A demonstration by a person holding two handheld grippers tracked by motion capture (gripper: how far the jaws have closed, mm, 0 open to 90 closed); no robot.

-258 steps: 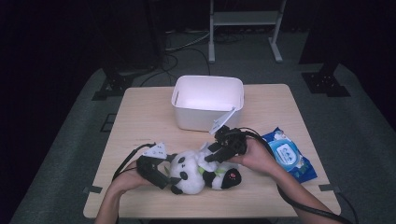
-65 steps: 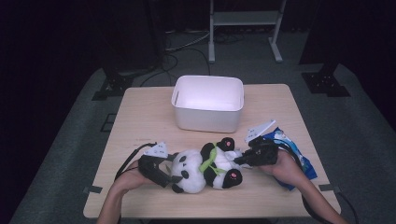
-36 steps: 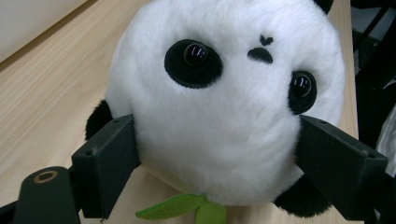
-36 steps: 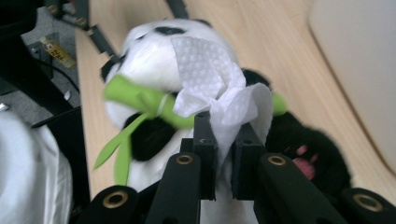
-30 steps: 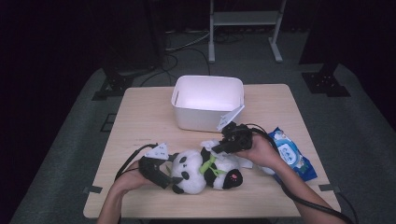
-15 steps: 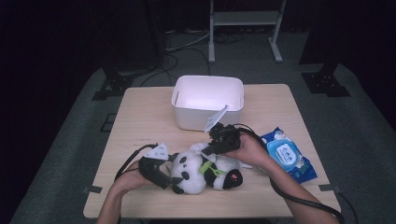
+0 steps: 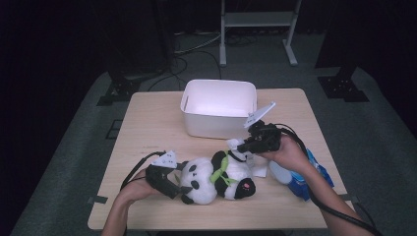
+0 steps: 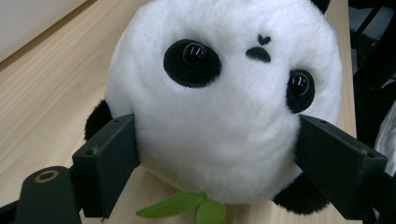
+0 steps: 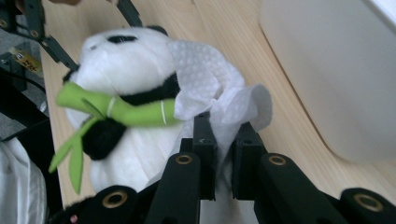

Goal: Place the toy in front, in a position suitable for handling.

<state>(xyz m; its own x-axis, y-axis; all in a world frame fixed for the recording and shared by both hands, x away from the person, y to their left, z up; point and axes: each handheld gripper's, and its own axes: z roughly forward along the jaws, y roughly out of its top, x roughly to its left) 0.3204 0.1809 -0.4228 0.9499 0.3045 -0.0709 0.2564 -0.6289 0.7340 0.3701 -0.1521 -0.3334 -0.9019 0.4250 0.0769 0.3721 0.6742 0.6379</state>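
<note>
A panda plush (image 7: pixel 216 179) with a green bamboo sprig lies on its back near the table's front edge. My left gripper (image 7: pixel 176 189) is shut on its head, and in the left gripper view the gripper (image 8: pixel 215 154) has both jaws pressed into the white fur of the panda plush (image 8: pixel 224 93). My right gripper (image 7: pixel 242 146) is at the panda's far side, shut on a crumpled white wipe (image 7: pixel 235 144). In the right gripper view the wipe (image 9: pixel 210 84) bunches above the right gripper (image 9: pixel 224 135) and rests against the panda plush (image 9: pixel 121 70).
A white plastic bin (image 7: pixel 219 105) stands at the back middle of the wooden table (image 7: pixel 147 128). A blue pack of wipes (image 7: pixel 305 179) lies at the right under the right forearm. A flat white sheet (image 7: pixel 259 169) lies beside the panda.
The right gripper with the wipe slid left over the panda, then came back right and slightly up. The left gripper and the panda stayed in place.
</note>
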